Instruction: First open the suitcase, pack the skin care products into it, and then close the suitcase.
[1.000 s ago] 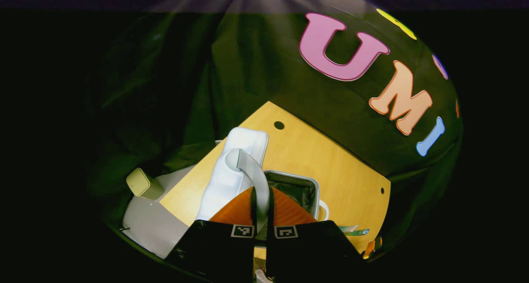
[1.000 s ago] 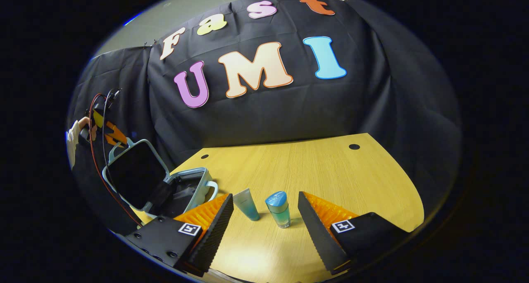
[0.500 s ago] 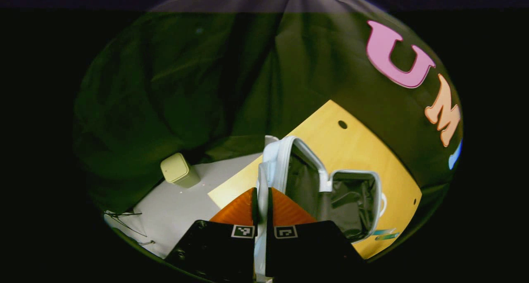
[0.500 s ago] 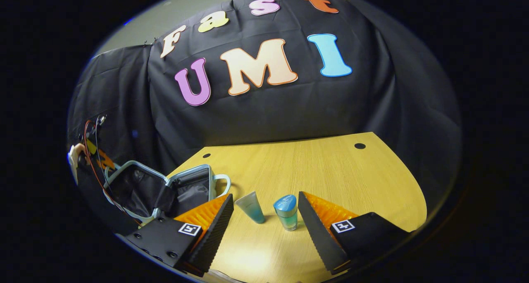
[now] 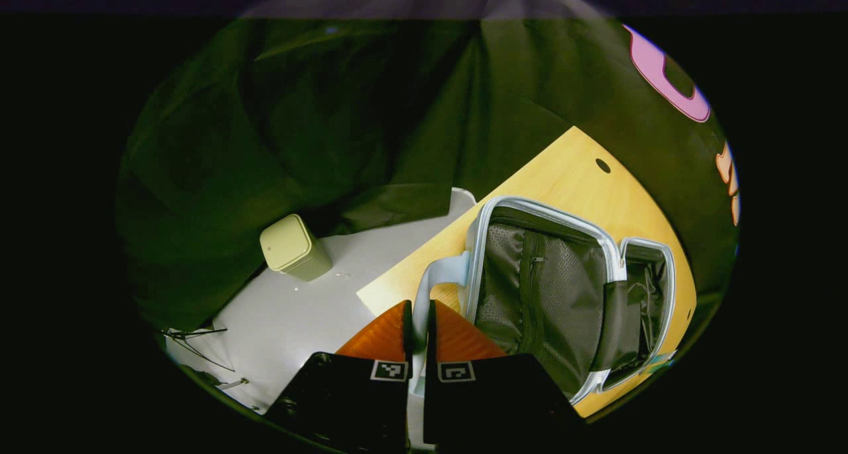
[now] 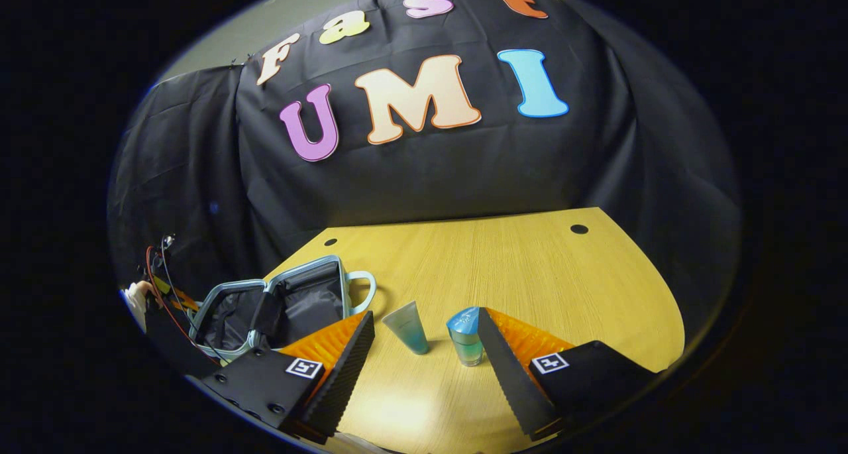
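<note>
Lying open at the table's (image 6: 530, 268) left edge, the suitcase (image 5: 570, 295) showed both dark-lined halves, so the opening step looked done. The left gripper (image 5: 418, 321) was clamped on the lid's pale handle (image 5: 437, 278), and the right gripper (image 6: 424, 338) hung with fingers wide apart over the tube (image 6: 407, 327) and bottle (image 6: 466, 338). Both products stood on the table just right of the suitcase, so packing and closing were left.

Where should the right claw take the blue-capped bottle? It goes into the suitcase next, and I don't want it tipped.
Probably around the clear body below the cap, coming in level from the front. The blue-capped bottle stands upright on the table, close to the right claw's right-hand finger, so shift right to centre it. The sloped cap looks slippery.
</note>
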Demonstrator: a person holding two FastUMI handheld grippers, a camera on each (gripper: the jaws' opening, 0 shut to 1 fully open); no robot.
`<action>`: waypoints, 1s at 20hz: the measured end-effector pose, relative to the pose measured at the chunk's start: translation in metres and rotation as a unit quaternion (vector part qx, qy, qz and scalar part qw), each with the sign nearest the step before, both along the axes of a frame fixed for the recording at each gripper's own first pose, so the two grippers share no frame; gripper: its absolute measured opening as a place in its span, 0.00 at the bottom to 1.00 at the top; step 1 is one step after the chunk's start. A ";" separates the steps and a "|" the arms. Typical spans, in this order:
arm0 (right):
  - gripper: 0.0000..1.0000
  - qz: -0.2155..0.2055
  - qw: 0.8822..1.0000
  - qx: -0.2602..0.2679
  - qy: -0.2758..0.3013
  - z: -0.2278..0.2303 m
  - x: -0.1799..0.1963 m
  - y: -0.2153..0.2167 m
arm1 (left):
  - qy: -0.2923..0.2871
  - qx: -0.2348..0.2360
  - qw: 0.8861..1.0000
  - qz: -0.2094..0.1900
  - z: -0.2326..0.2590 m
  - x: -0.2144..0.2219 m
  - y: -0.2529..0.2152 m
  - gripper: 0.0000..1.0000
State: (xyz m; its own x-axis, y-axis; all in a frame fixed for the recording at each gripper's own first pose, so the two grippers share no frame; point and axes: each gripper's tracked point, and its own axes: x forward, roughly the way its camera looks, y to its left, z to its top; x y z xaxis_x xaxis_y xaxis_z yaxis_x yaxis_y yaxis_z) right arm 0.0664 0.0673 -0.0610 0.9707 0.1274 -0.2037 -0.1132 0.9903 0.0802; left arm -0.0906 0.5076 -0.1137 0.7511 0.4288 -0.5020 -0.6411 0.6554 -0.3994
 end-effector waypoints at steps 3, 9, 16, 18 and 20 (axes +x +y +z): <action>0.98 0.002 1.000 0.000 0.003 -0.004 -0.001 0.003 | 0.019 0.029 0.999 0.003 -0.005 -0.004 0.009 0.15; 0.98 0.009 1.000 -0.003 0.006 -0.010 -0.006 -0.004 | 0.041 0.101 0.993 0.034 0.031 -0.019 -0.014 1.00; 0.98 0.032 0.999 0.000 0.024 -0.017 -0.014 -0.032 | 0.006 0.190 0.981 -0.028 0.081 -0.008 -0.152 0.92; 0.98 0.044 0.998 -0.004 0.033 -0.021 -0.019 -0.044 | 0.002 0.192 0.978 -0.077 0.088 0.001 -0.213 0.97; 0.98 0.056 0.997 -0.009 0.046 -0.027 -0.025 -0.057 | 0.010 0.201 0.972 -0.117 0.090 0.004 -0.276 0.97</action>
